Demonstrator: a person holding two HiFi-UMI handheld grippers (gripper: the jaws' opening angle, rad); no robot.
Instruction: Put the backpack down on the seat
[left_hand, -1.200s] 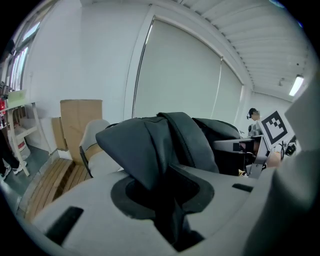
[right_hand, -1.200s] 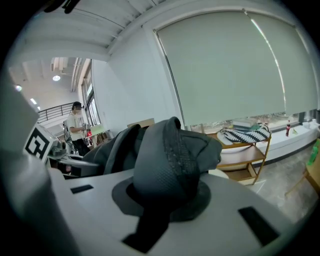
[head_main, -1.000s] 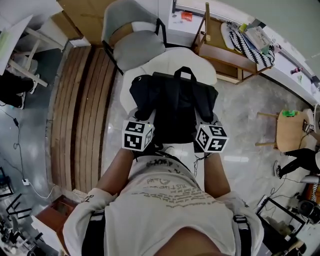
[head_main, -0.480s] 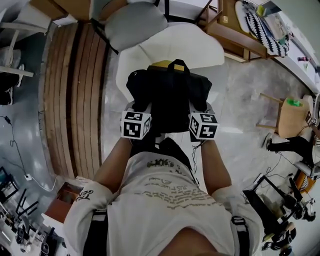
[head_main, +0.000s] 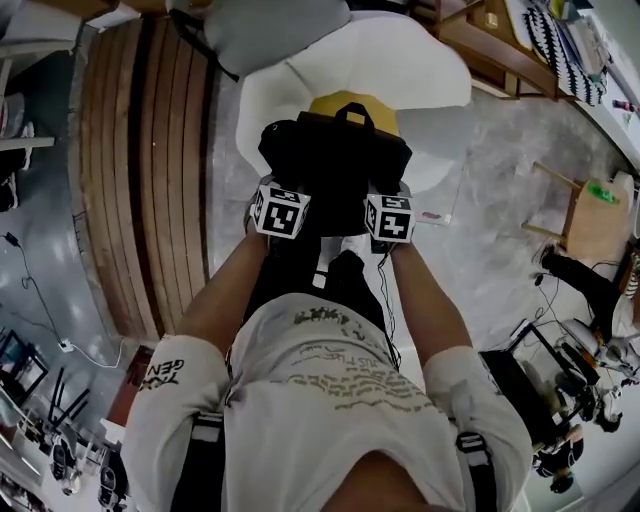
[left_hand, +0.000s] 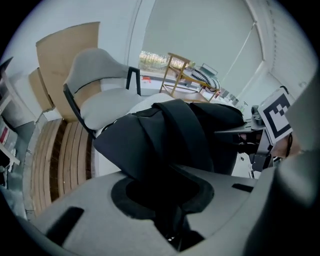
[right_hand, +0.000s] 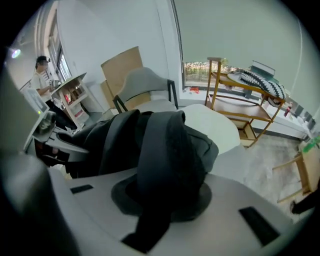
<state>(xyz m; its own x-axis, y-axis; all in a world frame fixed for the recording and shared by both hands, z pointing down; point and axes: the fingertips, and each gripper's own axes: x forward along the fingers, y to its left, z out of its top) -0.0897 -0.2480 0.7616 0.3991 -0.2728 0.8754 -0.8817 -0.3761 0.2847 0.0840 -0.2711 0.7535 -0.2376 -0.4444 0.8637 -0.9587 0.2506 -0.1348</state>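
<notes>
1. The left claw (left_hand: 167, 200) is clamped nearly closed on a strap of the black backpack (head_main: 335, 160).
2. The right claw (right_hand: 160, 200) pinches another strap.
3. The backpack hangs over the near edge of the white seat (head_main: 425, 70).

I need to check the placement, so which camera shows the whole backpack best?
The head view: the backpack shows almost whole from above, top handle included. The left and right gripper views each show only a clamped strap and part of its side, close up.
</notes>
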